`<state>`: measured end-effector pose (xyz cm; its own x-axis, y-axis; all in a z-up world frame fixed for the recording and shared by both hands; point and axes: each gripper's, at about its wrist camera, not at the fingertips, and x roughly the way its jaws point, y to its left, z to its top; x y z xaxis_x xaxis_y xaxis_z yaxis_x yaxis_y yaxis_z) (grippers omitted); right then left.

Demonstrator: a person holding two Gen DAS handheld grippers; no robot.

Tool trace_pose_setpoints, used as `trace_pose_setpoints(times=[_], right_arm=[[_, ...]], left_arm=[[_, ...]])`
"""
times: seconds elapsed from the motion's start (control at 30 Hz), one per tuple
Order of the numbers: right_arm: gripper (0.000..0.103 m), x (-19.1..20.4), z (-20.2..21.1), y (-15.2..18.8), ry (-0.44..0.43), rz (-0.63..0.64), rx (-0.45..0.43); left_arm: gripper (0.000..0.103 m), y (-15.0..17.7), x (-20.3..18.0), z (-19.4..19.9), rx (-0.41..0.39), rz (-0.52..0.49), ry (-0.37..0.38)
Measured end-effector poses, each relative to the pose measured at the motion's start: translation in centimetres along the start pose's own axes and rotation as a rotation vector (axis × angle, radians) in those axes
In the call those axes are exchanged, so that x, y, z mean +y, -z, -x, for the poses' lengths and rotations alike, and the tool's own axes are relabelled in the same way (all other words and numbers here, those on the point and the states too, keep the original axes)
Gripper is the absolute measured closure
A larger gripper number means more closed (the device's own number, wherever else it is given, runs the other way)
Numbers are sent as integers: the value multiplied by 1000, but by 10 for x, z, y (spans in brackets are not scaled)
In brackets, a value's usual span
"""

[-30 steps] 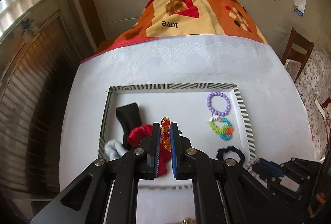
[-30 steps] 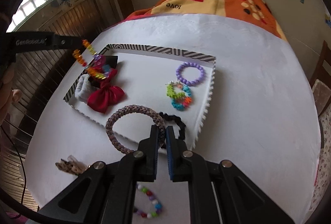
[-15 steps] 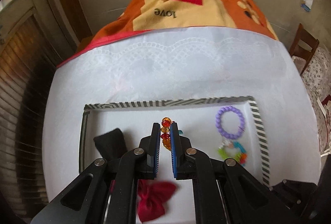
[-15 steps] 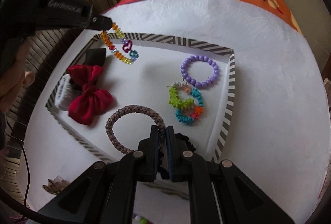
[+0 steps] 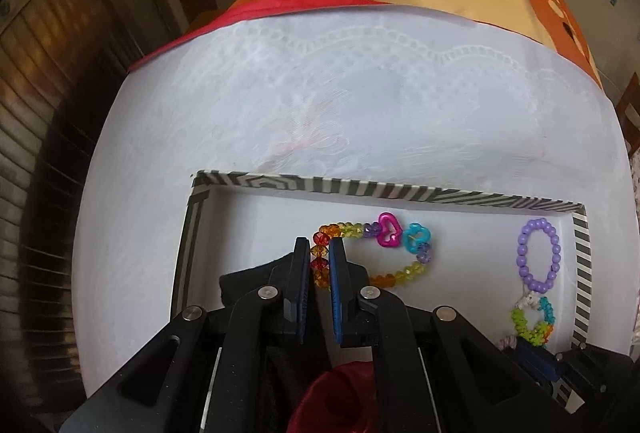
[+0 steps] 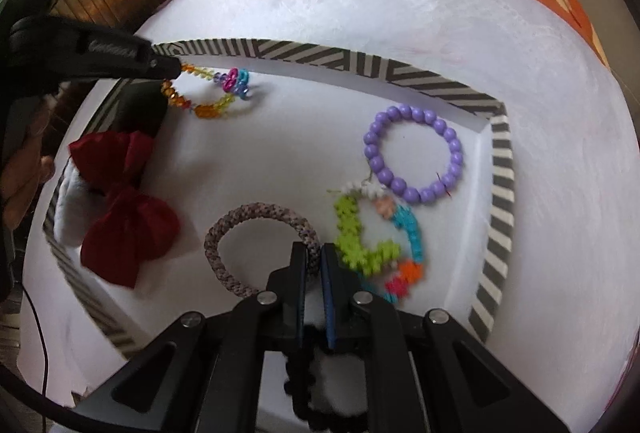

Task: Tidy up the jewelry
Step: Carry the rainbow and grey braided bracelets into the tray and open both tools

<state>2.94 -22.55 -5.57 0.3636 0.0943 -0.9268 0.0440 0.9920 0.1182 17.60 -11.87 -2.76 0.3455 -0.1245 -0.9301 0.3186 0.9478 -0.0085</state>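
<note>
My left gripper (image 5: pixel 319 257) is shut on a bracelet of orange, yellow and purple crystal beads (image 5: pixel 384 253) with pink and blue hearts. The bracelet lies low over the far left part of a white tray with a striped rim (image 5: pixel 400 190). The right wrist view shows it hanging from the left gripper (image 6: pixel 176 70) as the bracelet (image 6: pixel 212 95) touches the tray floor. My right gripper (image 6: pixel 314 265) is shut on a braided grey ring bracelet (image 6: pixel 256 245) that rests on the tray (image 6: pixel 500 193).
In the tray lie a purple bead bracelet (image 6: pixel 414 157), a multicoloured bead bracelet (image 6: pixel 376 233), a red bow (image 6: pixel 120 205), a white scrunchie (image 6: pixel 66 213), a black pouch (image 5: pixel 244 283) and a black scrunchie (image 6: pixel 308 389). The tray sits on a white tablecloth (image 5: pixel 360 105).
Both grippers moved forward and down into the tray. The crystal bracelet dropped from hanging above the tray to touching its floor at the far left. The grey ring came down onto the tray.
</note>
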Motion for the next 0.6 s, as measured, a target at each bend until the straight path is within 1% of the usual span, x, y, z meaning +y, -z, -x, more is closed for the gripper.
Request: trace_pose_setpoints(times=[0.1, 0.17, 0.23, 0.3, 0.4, 0.53, 0.6], right_arm=[[95, 2, -3, -5, 3, -9, -7], [89, 4, -3, -7, -5, -17, -9], [72, 3, 0, -6, -25, -35, -19], [70, 1, 9, -2, -34, -46, -29], [67, 0, 21, 3, -44, -52, -50], [61, -3, 39, 15, -43, -65, -78], [59, -5, 45, 15, -41, -78, -87]], left_arm=[[103, 4, 2, -1, 2, 12, 17], [103, 6, 3, -2, 8, 17, 23], [97, 8, 6, 0, 8, 24, 35], [92, 11, 6, 3, 4, 27, 39], [92, 16, 4, 10, -4, 20, 27], [92, 24, -2, 23, -21, 10, 19], [92, 28, -4, 30, -28, 8, 13]])
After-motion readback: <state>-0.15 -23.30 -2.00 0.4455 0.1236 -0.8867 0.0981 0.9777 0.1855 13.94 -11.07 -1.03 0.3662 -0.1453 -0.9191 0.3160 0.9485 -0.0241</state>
